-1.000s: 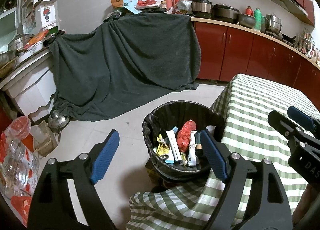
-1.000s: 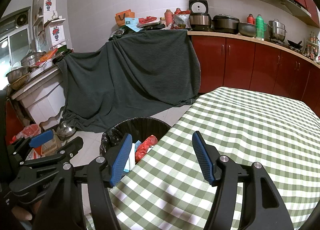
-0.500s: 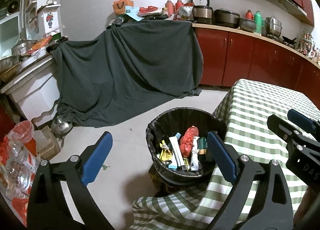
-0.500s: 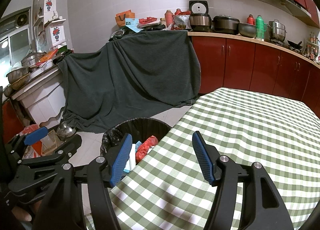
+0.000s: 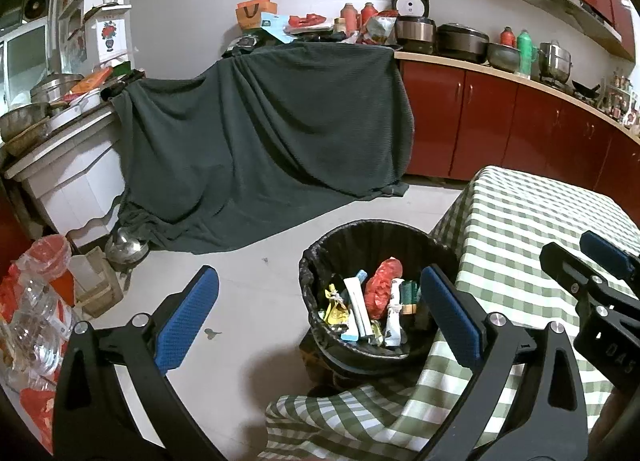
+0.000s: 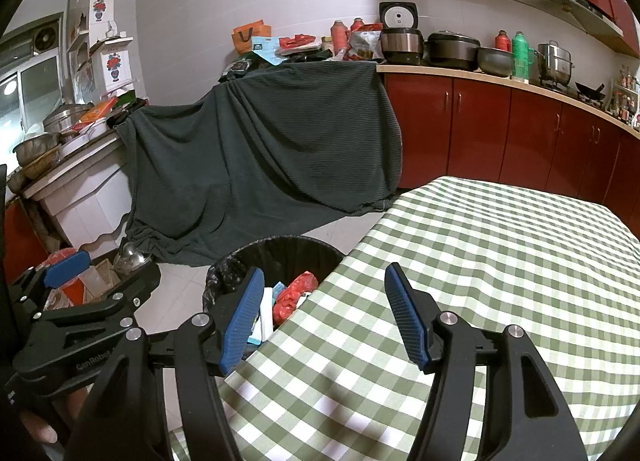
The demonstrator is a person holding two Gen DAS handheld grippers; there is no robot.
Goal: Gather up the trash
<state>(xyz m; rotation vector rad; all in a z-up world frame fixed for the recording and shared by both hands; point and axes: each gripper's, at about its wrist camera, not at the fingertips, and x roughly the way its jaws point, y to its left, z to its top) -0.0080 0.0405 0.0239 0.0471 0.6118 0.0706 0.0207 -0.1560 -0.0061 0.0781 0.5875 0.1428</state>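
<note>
A black-lined trash bin point(image 5: 320, 261) stands on the floor at the table's left edge and holds several wrappers and a red bag point(image 5: 382, 285). It also shows in the right wrist view point(image 6: 280, 249). My left gripper point(image 5: 320, 313) is open and empty, held above the floor and the bin's near side. My right gripper point(image 6: 324, 313) is open and empty, above the green checked tablecloth point(image 6: 500, 261) near its left edge. The right gripper shows at the right of the left wrist view point(image 5: 592, 273), and the left gripper at the left of the right wrist view point(image 6: 68, 281).
A dark cloth point(image 5: 260, 133) drapes over furniture behind the bin. Red cabinets point(image 5: 520, 129) with pots run along the right wall. Plastic bottles and bags point(image 5: 32, 313) lie on the floor at the left, beside a white cabinet point(image 5: 76, 185).
My left gripper has drawn back and up from the bin, and its jaws stand slightly wider. The right gripper has hardly moved.
</note>
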